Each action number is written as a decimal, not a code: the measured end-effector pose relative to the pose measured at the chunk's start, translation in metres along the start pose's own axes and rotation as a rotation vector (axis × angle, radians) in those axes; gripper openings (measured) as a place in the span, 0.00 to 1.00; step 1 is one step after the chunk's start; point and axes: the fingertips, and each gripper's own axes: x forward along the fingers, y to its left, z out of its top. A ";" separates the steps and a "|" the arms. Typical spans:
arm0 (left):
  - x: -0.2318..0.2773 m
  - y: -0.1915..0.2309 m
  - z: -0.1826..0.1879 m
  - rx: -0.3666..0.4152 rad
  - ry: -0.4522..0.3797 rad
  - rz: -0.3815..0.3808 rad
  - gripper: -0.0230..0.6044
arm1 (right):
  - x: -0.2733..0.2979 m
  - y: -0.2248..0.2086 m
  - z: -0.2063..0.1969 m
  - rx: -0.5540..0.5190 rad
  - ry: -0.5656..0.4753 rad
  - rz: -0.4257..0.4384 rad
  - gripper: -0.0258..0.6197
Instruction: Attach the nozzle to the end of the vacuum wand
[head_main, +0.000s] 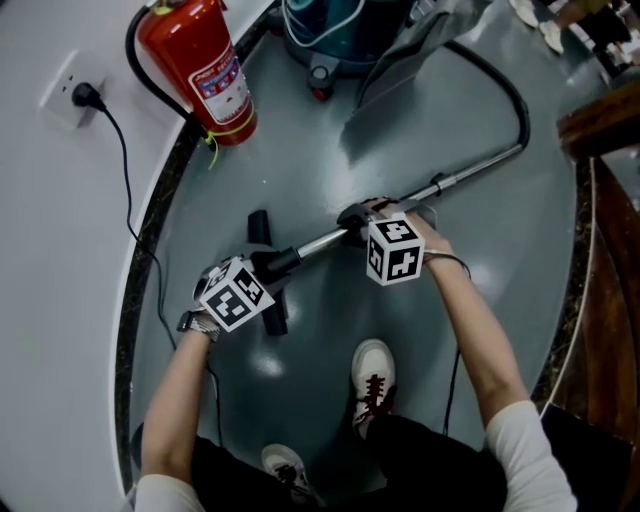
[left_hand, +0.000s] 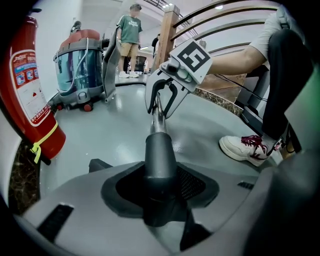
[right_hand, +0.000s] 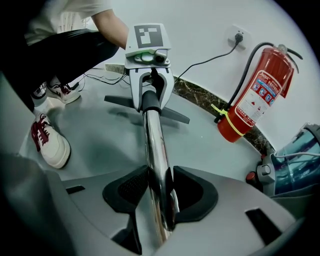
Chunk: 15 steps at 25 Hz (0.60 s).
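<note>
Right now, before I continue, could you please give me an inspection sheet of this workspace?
Surface: glossy grey floor.
Job's things: chrome wand runs into the neck of the black nozzle; locked or not, cannot tell.
Clutter: red fire extinguisher by the wall.
Grippers: left claw shut on the nozzle's neck; right claw shut on the wand.
Cables: black cable hangs from the wall socket; hose curves from the wand towards the vacuum cleaner.
Surroundings: wooden railing; bystander beyond the vacuum cleaner.
</note>
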 end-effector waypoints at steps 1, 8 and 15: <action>-0.001 0.000 0.000 0.003 0.005 0.002 0.32 | -0.001 0.000 0.001 0.003 -0.005 -0.003 0.30; 0.000 0.000 0.000 0.018 0.025 0.013 0.32 | -0.005 -0.002 0.006 0.010 -0.020 -0.019 0.30; 0.003 -0.002 -0.003 0.065 0.047 0.016 0.32 | -0.006 0.001 0.006 -0.001 -0.009 -0.018 0.30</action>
